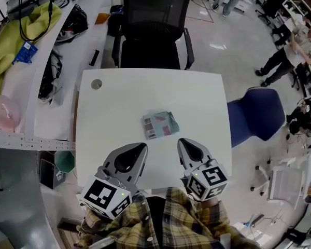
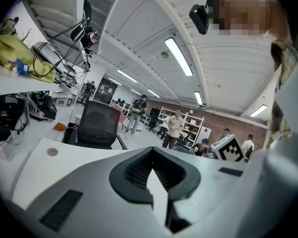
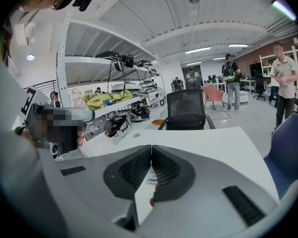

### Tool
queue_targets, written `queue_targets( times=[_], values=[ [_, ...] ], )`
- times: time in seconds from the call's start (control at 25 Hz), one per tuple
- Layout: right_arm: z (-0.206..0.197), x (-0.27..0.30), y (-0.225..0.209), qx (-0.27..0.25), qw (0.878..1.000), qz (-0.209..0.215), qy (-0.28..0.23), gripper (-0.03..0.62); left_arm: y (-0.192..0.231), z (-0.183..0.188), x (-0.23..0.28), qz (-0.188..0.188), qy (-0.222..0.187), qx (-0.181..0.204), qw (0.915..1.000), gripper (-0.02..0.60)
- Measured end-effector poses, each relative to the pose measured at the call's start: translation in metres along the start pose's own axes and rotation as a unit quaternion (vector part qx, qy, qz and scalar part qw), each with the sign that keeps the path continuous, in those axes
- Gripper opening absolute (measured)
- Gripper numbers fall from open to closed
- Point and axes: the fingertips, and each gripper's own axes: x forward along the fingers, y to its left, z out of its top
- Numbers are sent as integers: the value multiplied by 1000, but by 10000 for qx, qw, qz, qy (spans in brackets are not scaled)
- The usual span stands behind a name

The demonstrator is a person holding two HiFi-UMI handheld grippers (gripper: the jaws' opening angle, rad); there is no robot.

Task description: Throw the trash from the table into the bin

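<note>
Two grippers hang over the near edge of the tabletop [image 1: 109, 113] at six o'clock. The left gripper [image 1: 136, 151] and the right gripper [image 1: 188, 148] each have their jaws pressed together with nothing between them.

Just beyond them toward twelve o'clock, about mid-tabletop and apart from both, lies the trash [image 1: 159, 124], a flattened, crumpled packet printed in pink and pale blue. It looks light, thin and soft. It is likely to slide on the smooth white top rather than lift, so a raised crease or edge seems the best place to pinch.

A round cable cap [image 1: 96, 84] sits in the corner at ten o'clock. A teal thing [image 1: 65, 161] below the tabletop at eight o'clock may be the bin, but I cannot tell.

Past the far edge at twelve o'clock stands a black chair [image 1: 150, 30], with a blue chair [image 1: 256, 113] at three o'clock. A long bench [image 1: 46, 61] with cables and a yellow cloth [image 1: 15, 40] runs from nine to eleven o'clock. People [image 1: 287, 53] stand far off at two o'clock.
</note>
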Motion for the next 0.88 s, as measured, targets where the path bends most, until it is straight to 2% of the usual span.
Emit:
queue_targets(
  times=[0.16,0.4,0.52,0.76,0.88],
  values=[
    [-10,8,-16,258,9996,122,71,-1,1,-4,1,140,41,34,9999,6],
    [-33,25,-39,518,9972,244,484,3,9,-17,-8,509,210,-13,9985,7],
    [-39,36,-47,564,9963,291,577,53,15,-23,-12,659,269,-55,9974,7],
    [-58,58,-62,612,9944,318,806,94,22,-35,-22,878,377,-266,9951,6],
    [-71,72,-69,474,9938,241,980,112,28,-42,-26,991,441,-450,9931,7]
  ],
)
